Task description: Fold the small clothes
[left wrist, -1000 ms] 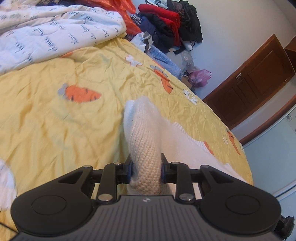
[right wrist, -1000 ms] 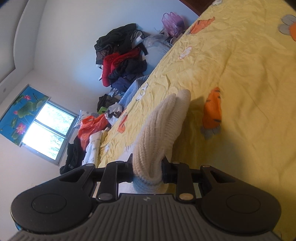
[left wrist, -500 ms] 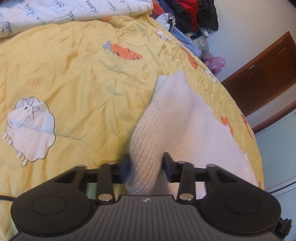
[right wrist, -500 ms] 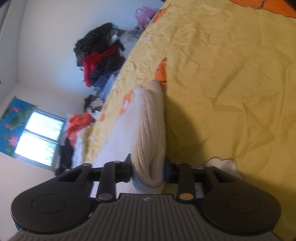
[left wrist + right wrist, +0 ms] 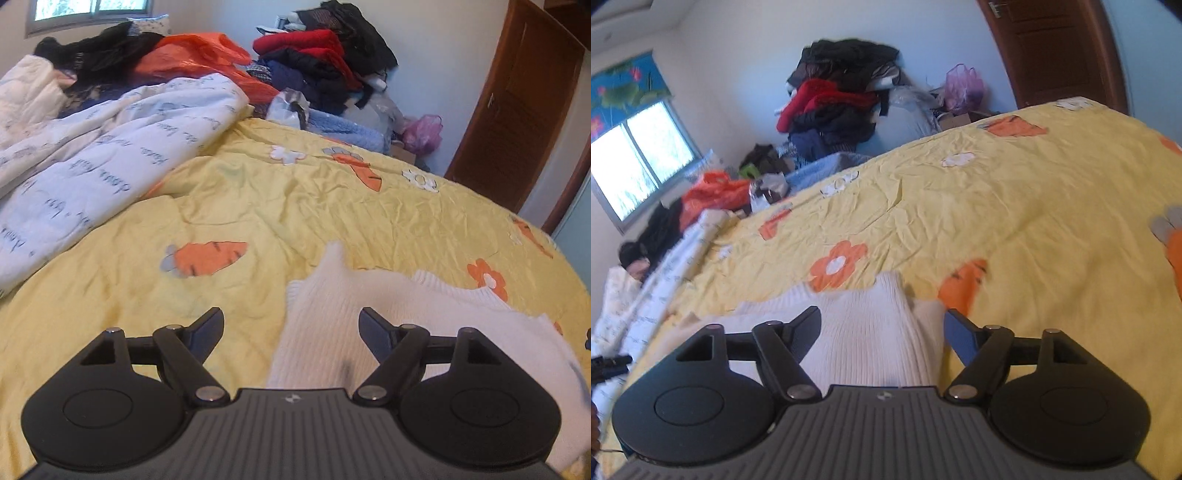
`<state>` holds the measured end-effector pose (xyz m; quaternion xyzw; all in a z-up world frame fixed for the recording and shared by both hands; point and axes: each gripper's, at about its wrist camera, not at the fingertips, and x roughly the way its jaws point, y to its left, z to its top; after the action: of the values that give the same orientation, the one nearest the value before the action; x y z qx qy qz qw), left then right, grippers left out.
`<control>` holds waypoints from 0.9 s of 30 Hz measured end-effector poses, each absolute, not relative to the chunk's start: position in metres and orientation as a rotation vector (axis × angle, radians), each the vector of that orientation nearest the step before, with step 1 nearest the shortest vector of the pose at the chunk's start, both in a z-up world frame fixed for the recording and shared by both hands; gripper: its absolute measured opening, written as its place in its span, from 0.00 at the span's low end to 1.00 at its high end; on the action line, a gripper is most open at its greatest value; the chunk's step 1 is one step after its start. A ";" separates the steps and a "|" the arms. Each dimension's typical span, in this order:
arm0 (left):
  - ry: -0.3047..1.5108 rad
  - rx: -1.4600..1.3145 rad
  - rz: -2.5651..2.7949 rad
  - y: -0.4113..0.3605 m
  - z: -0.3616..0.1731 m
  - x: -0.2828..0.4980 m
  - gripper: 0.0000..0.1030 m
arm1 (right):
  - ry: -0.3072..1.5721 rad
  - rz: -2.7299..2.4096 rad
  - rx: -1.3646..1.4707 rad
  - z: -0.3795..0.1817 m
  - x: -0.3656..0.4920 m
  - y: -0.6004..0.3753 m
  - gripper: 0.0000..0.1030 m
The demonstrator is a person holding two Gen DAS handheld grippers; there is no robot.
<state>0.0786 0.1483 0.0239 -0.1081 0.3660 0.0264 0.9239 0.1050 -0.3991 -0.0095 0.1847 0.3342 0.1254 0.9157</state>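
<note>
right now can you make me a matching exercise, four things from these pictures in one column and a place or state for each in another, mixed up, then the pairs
Things
1. white knit sweater
2. left gripper
3. white quilt with writing
4. pile of dark and red clothes

Places or states
A. against the far wall, beyond the bed
B. bunched up at the left side of the bed
C. lying flat on the yellow bedspread
D. jaws wide apart, just opened, gripping nothing

Pairs: 1-C, 2-D, 3-B, 4-A
</note>
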 end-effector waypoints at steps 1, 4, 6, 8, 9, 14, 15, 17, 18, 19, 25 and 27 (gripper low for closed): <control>0.766 -0.193 0.047 0.140 0.021 0.093 0.78 | 0.710 0.269 0.350 -0.012 0.120 -0.391 0.69; 0.810 -0.072 0.019 0.110 0.004 0.132 0.78 | 0.787 0.290 0.247 -0.021 0.155 -0.369 0.69; 0.852 0.007 0.017 0.094 -0.012 0.149 0.78 | 0.814 0.291 0.183 -0.029 0.169 -0.354 0.69; 0.864 0.070 0.010 0.083 -0.026 0.158 0.78 | 0.862 0.289 0.153 -0.041 0.180 -0.347 0.68; 0.854 0.091 0.012 0.080 -0.029 0.159 0.77 | 0.877 0.289 0.153 -0.046 0.184 -0.344 0.70; 0.835 0.072 -0.023 0.080 -0.030 0.162 0.31 | 0.846 0.347 0.167 -0.051 0.184 -0.345 0.18; 0.829 0.079 -0.018 0.078 -0.029 0.163 0.27 | 0.843 0.343 0.179 -0.050 0.184 -0.347 0.17; 0.810 0.096 0.001 0.076 -0.026 0.165 0.22 | 0.817 0.334 0.192 -0.044 0.187 -0.349 0.15; 0.801 0.093 0.007 0.077 -0.024 0.166 0.20 | 0.793 0.325 0.200 -0.038 0.187 -0.350 0.15; 0.794 0.089 0.013 0.077 -0.022 0.168 0.17 | 0.770 0.319 0.220 -0.033 0.186 -0.354 0.15; 0.796 0.093 0.041 0.081 -0.037 0.178 0.15 | 0.808 0.242 0.255 -0.051 0.196 -0.368 0.14; 0.778 0.089 0.050 0.081 -0.039 0.176 0.15 | 0.783 0.228 0.246 -0.062 0.191 -0.365 0.13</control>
<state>0.1758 0.0809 -0.0385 0.0434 0.3793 0.0244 0.9239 0.1908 -0.3652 -0.0617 0.1193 0.3797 0.1106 0.9107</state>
